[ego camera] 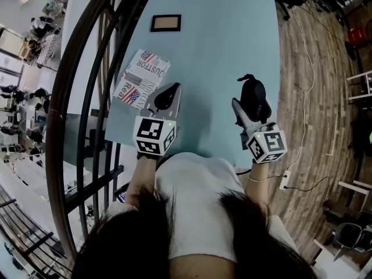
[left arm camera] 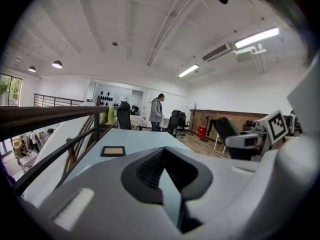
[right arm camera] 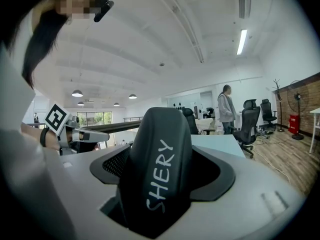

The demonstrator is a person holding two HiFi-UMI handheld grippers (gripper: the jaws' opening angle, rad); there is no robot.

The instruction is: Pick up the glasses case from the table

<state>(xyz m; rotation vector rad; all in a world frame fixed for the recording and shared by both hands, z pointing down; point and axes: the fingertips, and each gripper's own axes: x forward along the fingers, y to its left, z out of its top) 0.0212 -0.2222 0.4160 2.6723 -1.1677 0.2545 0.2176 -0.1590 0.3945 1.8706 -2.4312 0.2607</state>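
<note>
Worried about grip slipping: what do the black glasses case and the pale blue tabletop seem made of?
Black glasses case: probably matte faux leather or plastic; dull, even surface with white printed lettering. Pale blue tabletop: likely smooth laminate or painted board; flat, uniform colour.

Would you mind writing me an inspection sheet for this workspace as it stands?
Surface: light blue table, plain top.
Job's things: black glasses case marked SHERY, held in the jaws near the table's near edge.
Clutter: small dark-framed panel at the far side; flag-printed pack by the left edge.
Grippers: right gripper shut on the glasses case; left gripper shut, nothing in it.
Cables: white cable across the wood floor to a power strip, right of the table.
Surroundings: dark railing along the table's left; office chair and a standing person beyond.
</note>
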